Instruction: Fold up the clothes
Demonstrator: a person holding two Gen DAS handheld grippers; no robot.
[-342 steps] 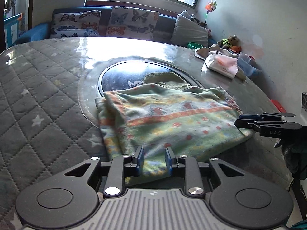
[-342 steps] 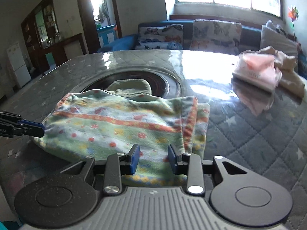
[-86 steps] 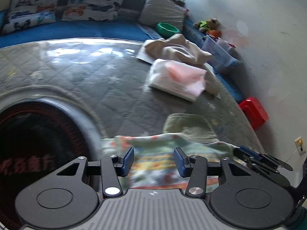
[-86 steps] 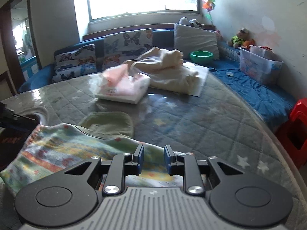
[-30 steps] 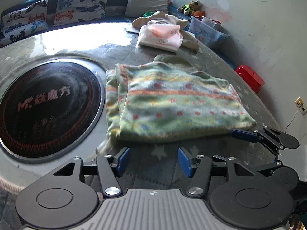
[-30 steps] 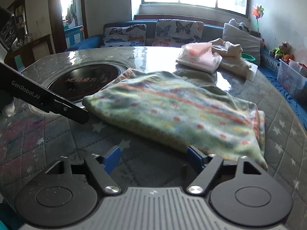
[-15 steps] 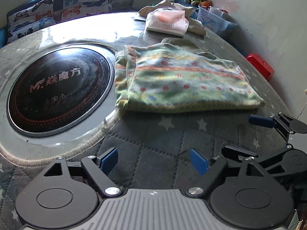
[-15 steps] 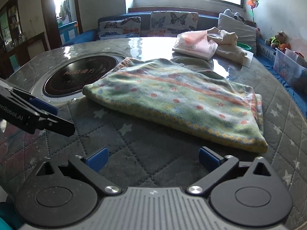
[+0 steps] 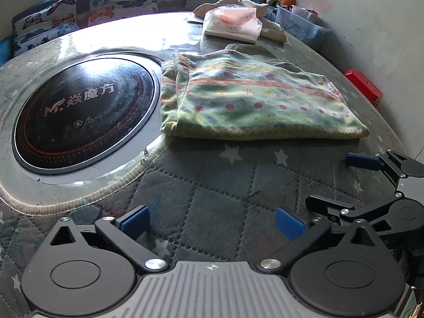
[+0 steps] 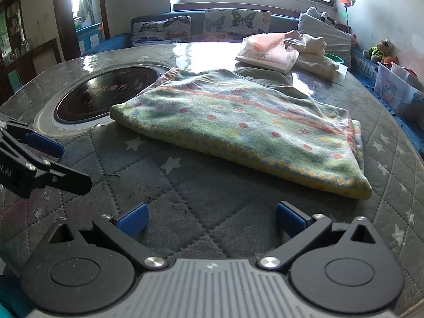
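The green fleece garment patterned with orange stripes and red dots (image 9: 254,100) was seen lying folded flat on the grey quilted, star-printed table cover (image 9: 212,193), just beside the round black glass cooktop (image 9: 82,111). The left gripper (image 9: 212,221) was held above the cover, clear of the garment, its blue-padded jaws spread wide with nothing between them. The right gripper (image 10: 210,218) was likewise held wide apart and empty. A pink-and-white tissue pack (image 10: 267,51) was seen beyond the garment.

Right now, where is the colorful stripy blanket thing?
The folded garment lies on the quilted table, just right of the black round cooktop in the left wrist view, with the tissue pack behind it.
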